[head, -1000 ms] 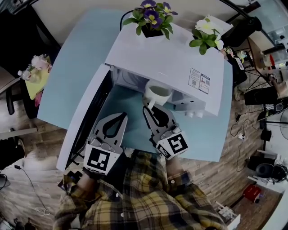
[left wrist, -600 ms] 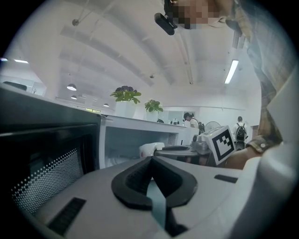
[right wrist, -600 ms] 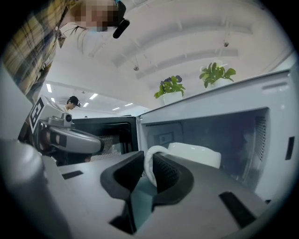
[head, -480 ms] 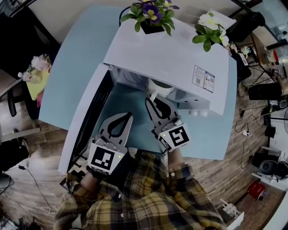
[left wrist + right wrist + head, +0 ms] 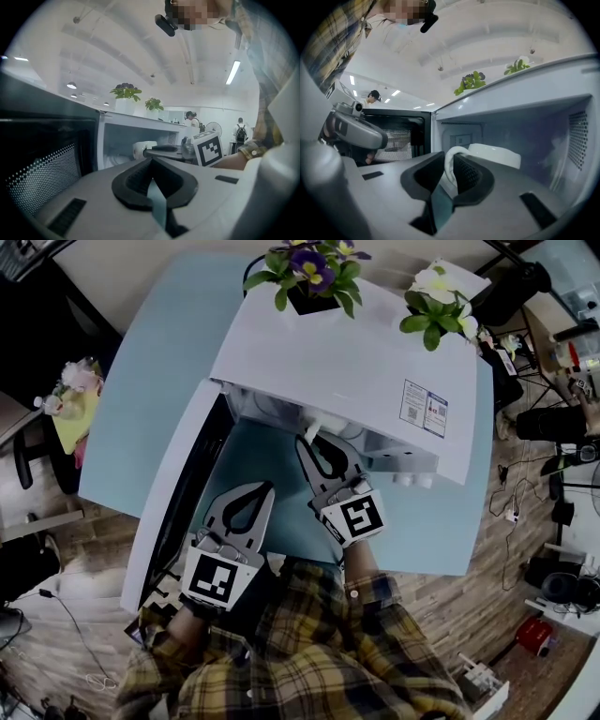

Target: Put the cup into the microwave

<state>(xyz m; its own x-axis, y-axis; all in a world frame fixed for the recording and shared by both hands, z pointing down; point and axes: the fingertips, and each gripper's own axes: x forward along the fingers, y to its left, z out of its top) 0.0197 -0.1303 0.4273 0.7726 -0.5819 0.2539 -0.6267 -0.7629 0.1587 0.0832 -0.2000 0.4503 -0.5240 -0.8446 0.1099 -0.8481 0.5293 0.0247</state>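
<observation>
The right gripper (image 5: 312, 442) reaches into the mouth of the white box-shaped microwave oven (image 5: 347, 362), its jaws clamped on the looped handle (image 5: 451, 152) of a white ceramic cup (image 5: 494, 157). The right gripper view shows the handle pinched between the two ribbed black pads, with the cup's body just beyond them inside the cavity, towards its left wall. Whether the cup's base touches the cavity floor cannot be made out. From the head view only a small white part of the cup (image 5: 312, 430) shows under the front edge of the microwave's top.

The left gripper (image 5: 262, 488) hangs over the pale blue table (image 5: 159, 362) in front of the opening, just beside the right one. Its jaws are closed tip to tip with nothing between them. The microwave's door (image 5: 173, 493) stands swung wide open on the left, its dark mesh window facing the left gripper.

On the microwave's top, a purple-flowered plant in a dark pot (image 5: 314, 273) stands at the rear left corner and a white-flowered plant (image 5: 436, 296) at the rear right corner.
</observation>
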